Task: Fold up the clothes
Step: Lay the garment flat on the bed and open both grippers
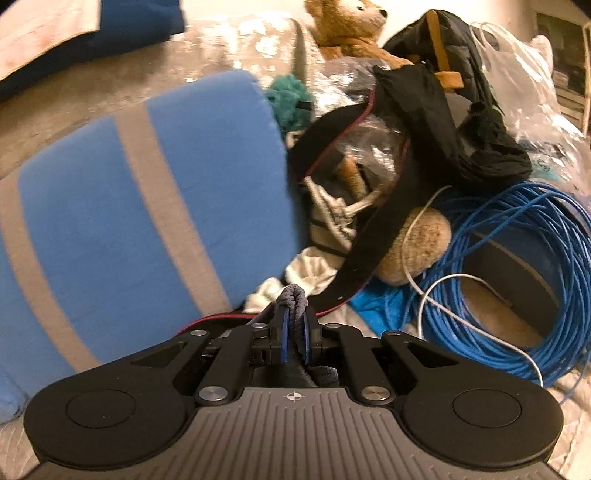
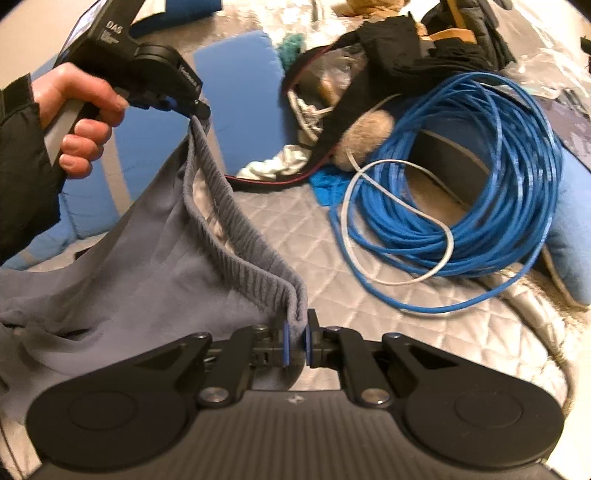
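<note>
A grey garment (image 2: 155, 258) with a ribbed waistband (image 2: 240, 240) hangs stretched between both grippers above a quilted bed. My right gripper (image 2: 297, 338) is shut on one end of the waistband at the bottom centre of the right wrist view. The left gripper (image 2: 199, 112), held by a hand (image 2: 81, 110) at the upper left of that view, is shut on the other end. In the left wrist view my left gripper (image 1: 294, 325) pinches a bunched grey fold of the garment (image 1: 293, 295) between its blue pads. The rest of the cloth is hidden below that gripper.
A coil of blue cable (image 2: 461, 177) with a white cord lies on the quilt (image 2: 295, 236) to the right. A black bag (image 1: 369, 206) of clutter, a teddy bear (image 1: 351, 26), plastic bags (image 1: 524, 66) and a blue striped cushion (image 1: 129, 206) crowd the far side.
</note>
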